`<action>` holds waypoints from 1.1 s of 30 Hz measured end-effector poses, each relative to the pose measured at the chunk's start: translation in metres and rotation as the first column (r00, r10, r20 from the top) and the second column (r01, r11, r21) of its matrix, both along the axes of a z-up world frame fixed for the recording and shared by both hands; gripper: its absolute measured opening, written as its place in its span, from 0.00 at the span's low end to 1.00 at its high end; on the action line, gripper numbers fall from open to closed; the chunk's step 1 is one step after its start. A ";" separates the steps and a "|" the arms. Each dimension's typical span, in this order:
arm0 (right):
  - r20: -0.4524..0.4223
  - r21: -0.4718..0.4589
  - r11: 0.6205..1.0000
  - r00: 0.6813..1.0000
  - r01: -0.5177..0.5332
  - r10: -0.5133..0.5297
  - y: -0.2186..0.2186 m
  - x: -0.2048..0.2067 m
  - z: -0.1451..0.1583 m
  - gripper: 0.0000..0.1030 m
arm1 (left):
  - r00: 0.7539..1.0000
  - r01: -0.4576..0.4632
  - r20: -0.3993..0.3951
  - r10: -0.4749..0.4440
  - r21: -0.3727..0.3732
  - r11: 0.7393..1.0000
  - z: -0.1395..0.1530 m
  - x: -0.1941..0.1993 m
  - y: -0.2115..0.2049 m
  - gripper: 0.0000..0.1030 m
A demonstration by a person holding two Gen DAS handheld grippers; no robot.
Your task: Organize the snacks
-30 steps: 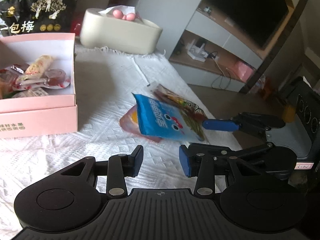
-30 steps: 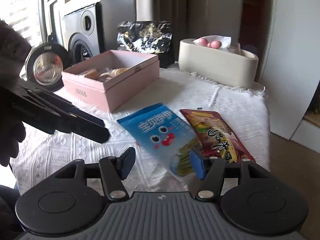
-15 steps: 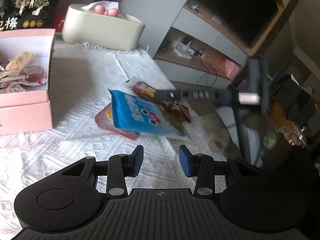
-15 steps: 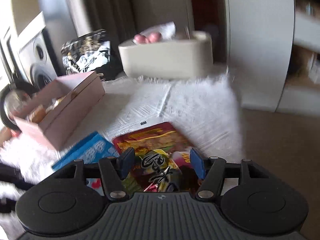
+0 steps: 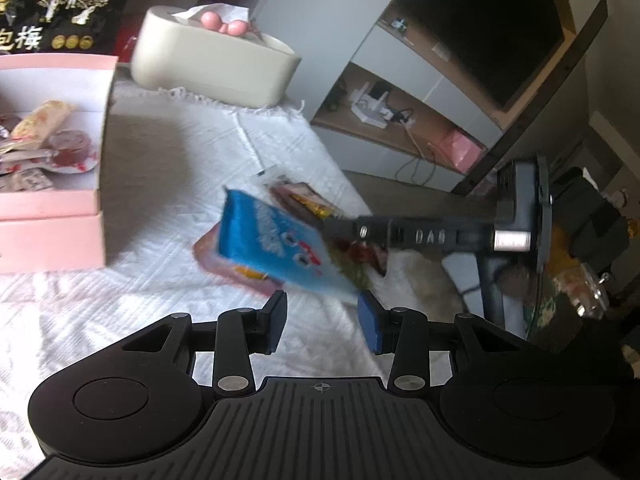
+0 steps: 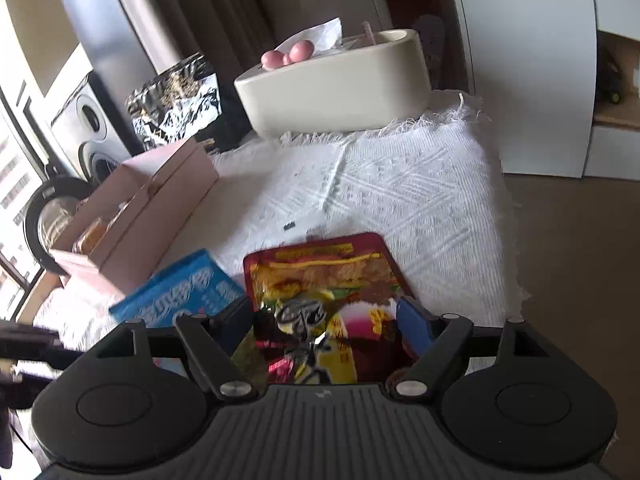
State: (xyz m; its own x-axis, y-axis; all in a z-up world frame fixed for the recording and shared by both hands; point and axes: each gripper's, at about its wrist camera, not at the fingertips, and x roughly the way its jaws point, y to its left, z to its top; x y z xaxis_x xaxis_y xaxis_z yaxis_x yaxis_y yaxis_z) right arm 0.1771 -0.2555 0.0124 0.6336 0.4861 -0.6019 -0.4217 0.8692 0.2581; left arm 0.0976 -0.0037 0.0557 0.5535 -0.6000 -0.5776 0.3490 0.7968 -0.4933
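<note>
Snack pouch of glossy red foil lies flat on the white-clothed surface, long axis running 6 to 12 o'clock straight ahead of the right gripper, whose jaws are opening astride its near end. Left gripper hangs released, farther off.

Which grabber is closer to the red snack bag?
Right. The right gripper has the red snack bag between its opening jaws. The left gripper hangs back beyond the blue bag, empty.
</note>
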 end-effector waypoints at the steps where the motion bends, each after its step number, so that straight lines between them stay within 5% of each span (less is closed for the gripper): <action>1: 0.002 -0.011 1.000 1.000 -0.003 0.003 0.000 -0.002 0.000 0.78 | 1.000 0.002 0.001 -0.002 -0.005 1.000 0.000 0.003 -0.002 0.42; 14: 0.002 0.015 0.992 0.992 0.123 -0.123 -0.015 -0.009 -0.001 0.78 | 0.998 -0.055 0.013 0.056 -0.065 0.996 0.009 0.082 -0.018 0.42; 18: 0.116 0.006 0.998 0.991 0.060 -0.061 -0.012 -0.037 0.014 0.78 | 0.996 -0.065 0.053 0.065 -0.003 0.998 0.021 0.067 -0.008 0.42; 22: 0.221 -0.129 0.988 0.969 -0.079 0.107 0.015 -0.070 0.027 0.78 | 0.987 -0.144 0.093 0.135 0.106 0.984 0.026 0.044 0.006 0.42; 29: 0.197 -0.267 0.955 0.962 -0.132 0.188 0.071 -0.079 0.002 0.77 | 0.980 -0.188 0.088 0.180 0.089 0.978 0.020 0.004 0.037 0.42; 33: 0.201 -0.295 0.953 0.971 -0.067 0.131 0.075 -0.068 -0.001 0.62 | 0.973 -0.224 0.073 0.218 0.087 0.971 0.013 -0.019 0.063 0.42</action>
